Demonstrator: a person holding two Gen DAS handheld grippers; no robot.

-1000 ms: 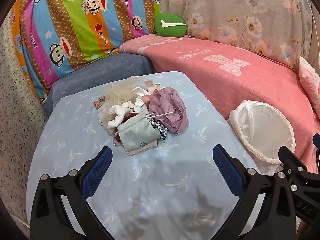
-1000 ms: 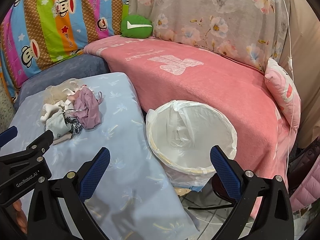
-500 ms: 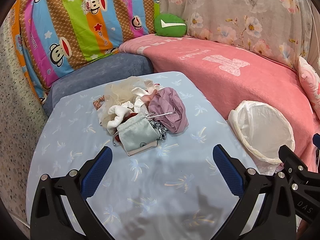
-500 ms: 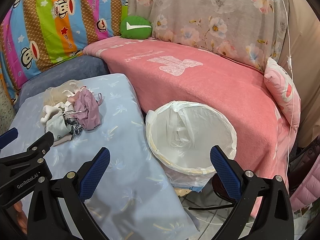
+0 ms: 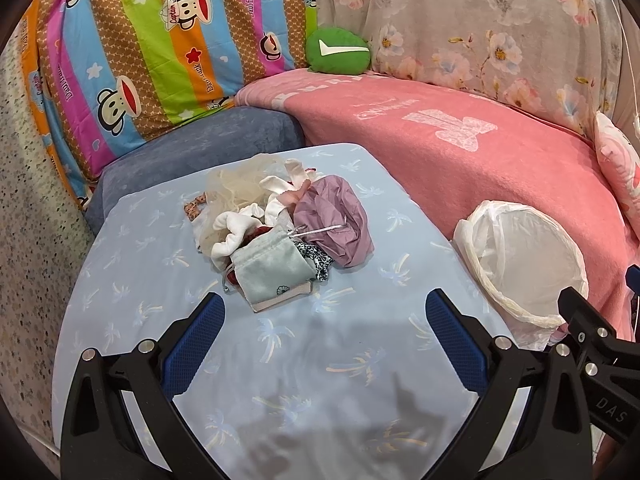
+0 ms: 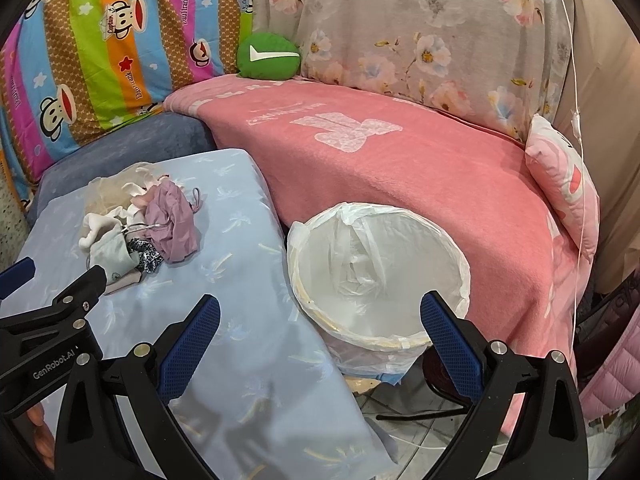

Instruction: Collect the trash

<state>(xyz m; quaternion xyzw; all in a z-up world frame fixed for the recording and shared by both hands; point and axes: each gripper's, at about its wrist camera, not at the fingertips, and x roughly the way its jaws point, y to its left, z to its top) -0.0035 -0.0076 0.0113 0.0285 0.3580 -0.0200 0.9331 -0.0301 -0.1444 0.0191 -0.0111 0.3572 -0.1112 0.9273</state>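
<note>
Left gripper [image 5: 325,324]: nearest the lens in the left wrist view, jaws spread wide with nothing between them, hanging over bare cloth with the pile at 12 o'clock.
Right gripper [image 6: 320,325]: also released and empty; its jaws frame the near rim of the bin, which sits at 12 to 1 o'clock in the right wrist view.
Table [image 5: 280,380]: covered in pale blue palm-print cloth, bare in the near half.
Trash pile [image 5: 280,232]: a loose heap of soft scraps near the table's middle, well apart from both grippers; a pale green pouch [image 5: 270,270] lies at its near edge, a mauve crumpled piece [image 5: 332,220] at 1 o'clock, white and cream bits behind.
Bin [image 6: 376,276]: white-lined, open and seemingly empty, just beside the table's right edge, against the pink blanket [image 6: 400,152].
Change over the last second: almost none; both views have only drifted slightly, jaws unchanged, pile untouched.
Meaning for the task: collection looks not yet begun; the likely next move is the left gripper reaching forward to the green pouch.
Far: striped monkey-print cover and a green cushion [image 5: 338,50] at 12 o'clock.
</note>
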